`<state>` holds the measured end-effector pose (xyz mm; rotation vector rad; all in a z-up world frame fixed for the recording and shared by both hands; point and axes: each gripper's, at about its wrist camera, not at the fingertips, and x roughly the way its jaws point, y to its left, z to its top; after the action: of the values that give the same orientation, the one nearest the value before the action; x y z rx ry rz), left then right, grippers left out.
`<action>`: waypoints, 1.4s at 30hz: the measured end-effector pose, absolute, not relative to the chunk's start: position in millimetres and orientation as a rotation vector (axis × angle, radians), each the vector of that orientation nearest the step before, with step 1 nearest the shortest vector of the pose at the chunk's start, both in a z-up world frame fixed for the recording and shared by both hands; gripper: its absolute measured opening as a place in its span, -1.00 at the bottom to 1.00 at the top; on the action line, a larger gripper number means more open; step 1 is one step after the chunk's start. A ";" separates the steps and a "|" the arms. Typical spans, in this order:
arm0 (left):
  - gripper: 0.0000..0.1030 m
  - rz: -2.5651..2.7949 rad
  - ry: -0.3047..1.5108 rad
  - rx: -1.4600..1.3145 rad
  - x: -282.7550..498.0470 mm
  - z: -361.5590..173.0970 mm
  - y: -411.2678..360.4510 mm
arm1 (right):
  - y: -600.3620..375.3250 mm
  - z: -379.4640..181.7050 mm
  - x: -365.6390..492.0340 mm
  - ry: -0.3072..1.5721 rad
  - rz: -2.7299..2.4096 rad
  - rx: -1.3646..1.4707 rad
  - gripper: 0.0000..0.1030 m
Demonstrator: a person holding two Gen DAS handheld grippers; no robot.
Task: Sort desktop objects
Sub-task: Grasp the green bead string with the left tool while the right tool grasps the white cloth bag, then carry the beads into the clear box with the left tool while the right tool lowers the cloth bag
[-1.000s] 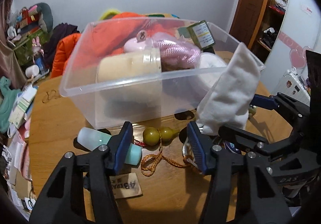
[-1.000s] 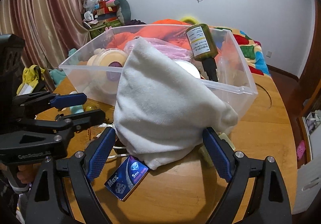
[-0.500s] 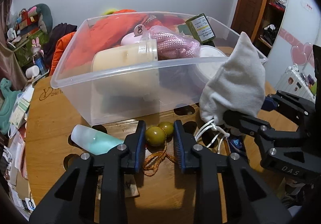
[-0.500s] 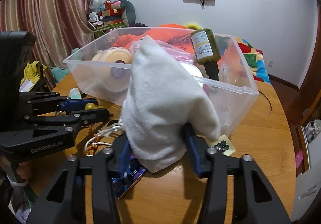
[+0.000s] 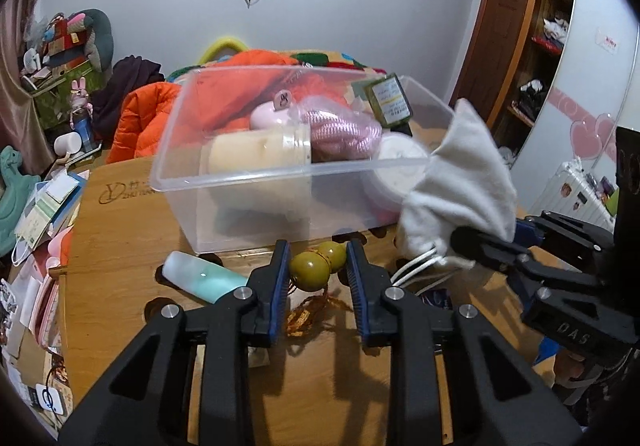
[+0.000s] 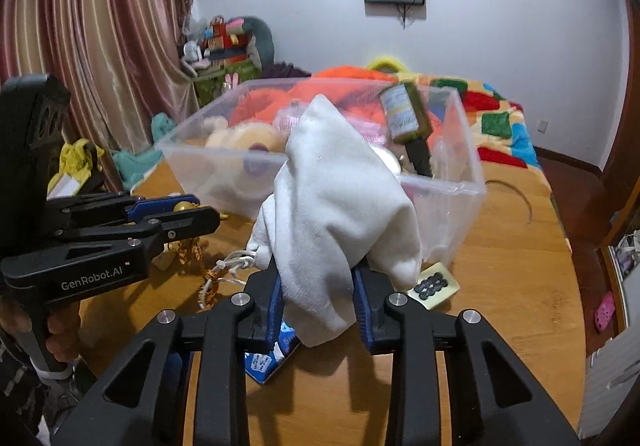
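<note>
My left gripper (image 5: 318, 270) is shut on an olive gourd charm (image 5: 316, 265) with an orange cord (image 5: 310, 312), held just above the wooden table. My right gripper (image 6: 318, 298) is shut on a white drawstring pouch (image 6: 336, 206), lifted in front of the clear plastic bin (image 6: 452, 186). In the left wrist view the pouch (image 5: 460, 182) hangs at the bin's (image 5: 240, 198) right corner. The bin holds a cream jar (image 5: 256, 154), pink netting (image 5: 344, 130) and a green bottle (image 6: 406, 118).
A mint tube (image 5: 200, 276) lies left of the gourd. A blue packet (image 6: 266, 358) and a pale card with black dots (image 6: 434, 284) lie on the table under the pouch. Papers (image 5: 44, 206) clutter the left edge. A bed (image 6: 492, 118) stands behind.
Both grippers have closed, the left on the gourd and the right on the pouch. Both have lifted and drawn back a little from the bin.
</note>
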<state>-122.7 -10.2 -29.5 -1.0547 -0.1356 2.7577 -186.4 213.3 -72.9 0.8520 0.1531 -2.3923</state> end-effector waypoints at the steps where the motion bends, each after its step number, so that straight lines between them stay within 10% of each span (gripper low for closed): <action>1: -0.46 2.763 -0.141 -1.049 -121.5 -27.8 -11.9 | 215.0 -69.0 -184.4 0.147 -2.403 0.834 -0.48; 42: -0.46 2.872 -0.154 -0.917 -198.1 24.6 -44.2 | 198.3 -8.9 -252.9 0.245 -2.478 0.676 -0.48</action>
<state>-198.1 -44.2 24.6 -0.9171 -0.1541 2.8722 -252.9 198.3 -8.9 0.6759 0.2445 -2.4783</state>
